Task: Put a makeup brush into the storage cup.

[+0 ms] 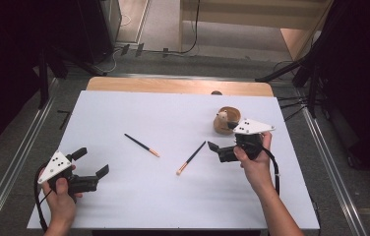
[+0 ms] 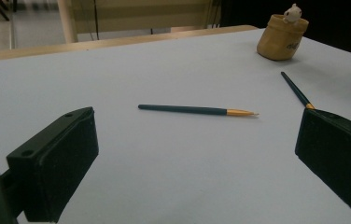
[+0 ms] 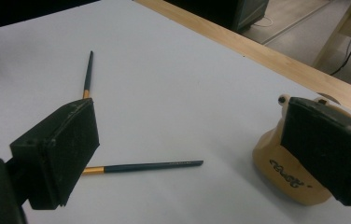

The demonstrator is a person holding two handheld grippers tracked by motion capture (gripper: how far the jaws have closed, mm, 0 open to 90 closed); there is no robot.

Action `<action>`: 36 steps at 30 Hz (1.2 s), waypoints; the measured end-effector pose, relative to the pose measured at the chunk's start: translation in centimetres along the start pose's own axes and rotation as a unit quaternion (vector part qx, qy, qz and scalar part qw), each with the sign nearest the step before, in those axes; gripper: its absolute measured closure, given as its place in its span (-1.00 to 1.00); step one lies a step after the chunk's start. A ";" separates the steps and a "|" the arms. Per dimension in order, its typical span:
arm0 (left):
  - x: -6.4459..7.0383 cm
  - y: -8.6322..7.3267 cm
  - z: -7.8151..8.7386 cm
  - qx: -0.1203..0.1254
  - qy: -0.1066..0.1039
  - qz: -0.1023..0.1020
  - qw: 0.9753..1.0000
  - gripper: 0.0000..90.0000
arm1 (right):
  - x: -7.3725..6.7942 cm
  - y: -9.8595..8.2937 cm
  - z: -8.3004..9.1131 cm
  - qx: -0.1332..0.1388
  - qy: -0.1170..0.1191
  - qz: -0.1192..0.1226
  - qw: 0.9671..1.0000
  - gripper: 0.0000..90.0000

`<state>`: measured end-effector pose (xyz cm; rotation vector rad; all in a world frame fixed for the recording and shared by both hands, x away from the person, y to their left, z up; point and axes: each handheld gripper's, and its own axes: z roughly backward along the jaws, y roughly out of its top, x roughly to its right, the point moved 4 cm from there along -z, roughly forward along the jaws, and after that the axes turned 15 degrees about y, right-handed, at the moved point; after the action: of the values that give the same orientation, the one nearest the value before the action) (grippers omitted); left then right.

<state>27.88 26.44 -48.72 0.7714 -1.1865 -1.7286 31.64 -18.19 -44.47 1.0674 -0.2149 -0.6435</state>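
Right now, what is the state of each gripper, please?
Left gripper: open, holding nothing.
Right gripper: open, holding nothing.

The high view looks forward and down over the whole white surface [image 1: 173, 196]. Each gripper view sits low, close above it, looking out between its own jaws. All three share the two brushes [image 2: 197, 110] and the pot [image 3: 295, 177].
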 end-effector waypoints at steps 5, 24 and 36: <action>0.0 0.0 0.0 0.000 -0.001 0.000 1.000 -1.00 | 0.2 0.3 -0.8 -0.009 0.011 0.000 1.000 -0.89; 0.0 -0.1 0.1 -0.001 -0.002 0.001 1.000 -1.00 | 0.3 0.6 -4.5 -0.102 0.048 0.013 0.994 -0.89; 0.1 -0.2 -0.1 -0.005 -0.005 0.000 1.000 -1.00 | 0.3 0.0 -6.4 -0.178 0.056 0.029 0.982 -0.85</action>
<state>27.84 26.38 -48.92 0.7587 -1.1845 -1.7389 34.77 -13.63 -47.61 0.7473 -0.0298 -0.5418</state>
